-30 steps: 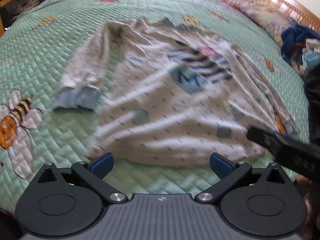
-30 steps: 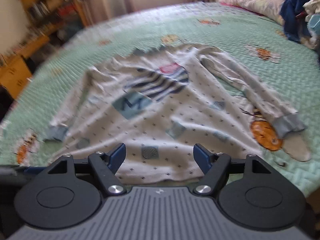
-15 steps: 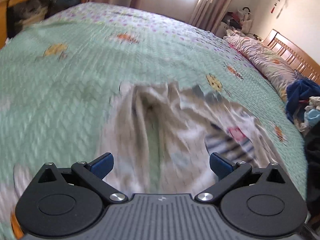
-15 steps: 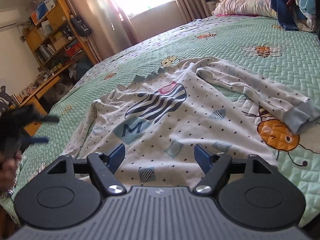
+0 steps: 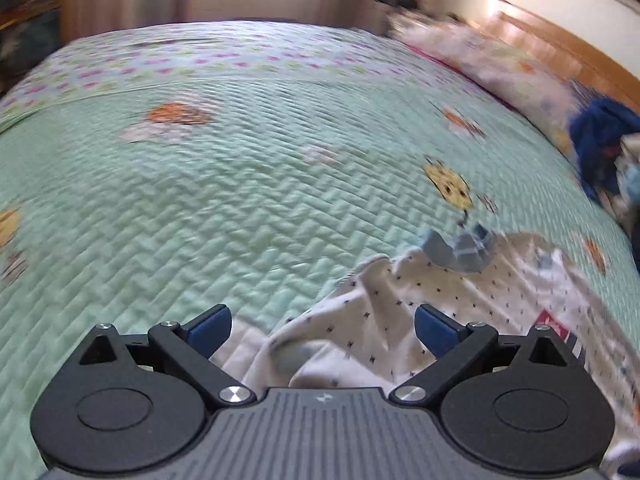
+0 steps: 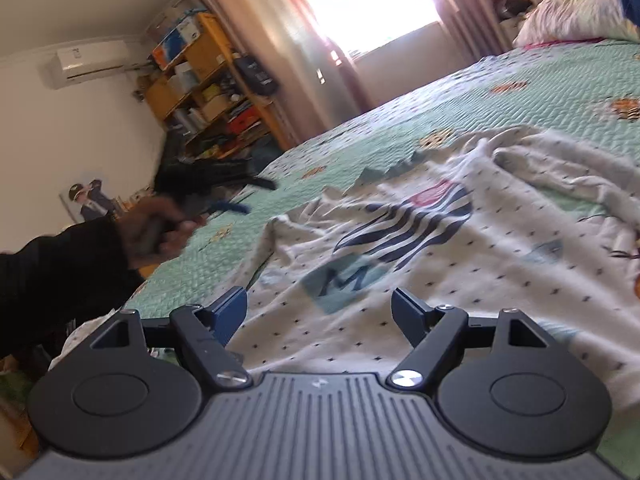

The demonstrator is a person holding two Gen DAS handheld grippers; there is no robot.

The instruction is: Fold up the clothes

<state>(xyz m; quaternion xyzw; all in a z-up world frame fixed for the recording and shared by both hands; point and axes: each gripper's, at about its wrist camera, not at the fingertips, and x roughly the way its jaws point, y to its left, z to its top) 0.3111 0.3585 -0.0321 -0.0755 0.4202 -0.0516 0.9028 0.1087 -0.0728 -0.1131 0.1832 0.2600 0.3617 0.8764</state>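
Sweatshirt, white and dotted with a striped print, is seen spread face-up on the green quilted bed, unfolded. Seen from the right gripper, it lies directly ahead and beneath, its long axis running away from the fingers toward the blue collar. The left gripper is held at the garment's left shoulder, where a bunched sleeve is seen between and below its fingers. Both grippers are spread apart and nothing is gripped. The left gripper is judged nearer to a sleeve edge.
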